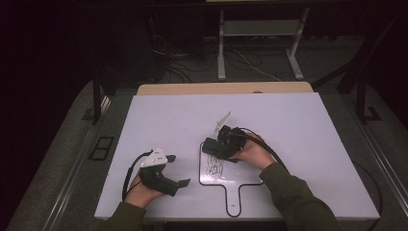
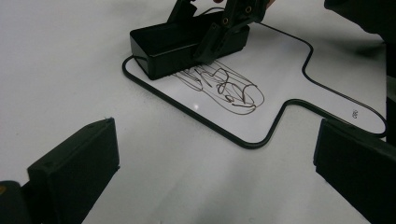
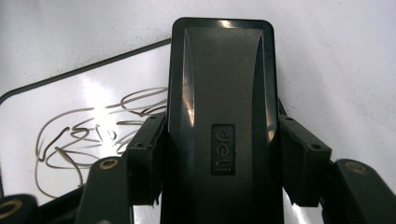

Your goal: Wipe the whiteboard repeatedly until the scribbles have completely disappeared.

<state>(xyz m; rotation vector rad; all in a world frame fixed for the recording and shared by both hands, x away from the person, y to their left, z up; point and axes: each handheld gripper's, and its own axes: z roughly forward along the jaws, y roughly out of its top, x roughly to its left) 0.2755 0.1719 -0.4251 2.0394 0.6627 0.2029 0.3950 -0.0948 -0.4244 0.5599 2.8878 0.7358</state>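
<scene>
Eraser [image 3: 222, 121] sits on the small whiteboard [image 2: 289, 70], at its far end by the scribble [image 2: 224, 86], pinched between right gripper [image 1: 226, 143] fingers. Left gripper [image 1: 166, 171] off to the side on the white surface [image 1: 298, 130], fingers spread, nothing between. Room dark; cables [image 1: 183, 67] and metal legs [image 1: 221, 48] on the floor beyond.

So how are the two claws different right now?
The right claw is shut on the black eraser, over the small whiteboard; the left claw stands open and holds nothing. The right claw is at the scribble; the left claw sits off the board. Both are black and hand-held.
</scene>
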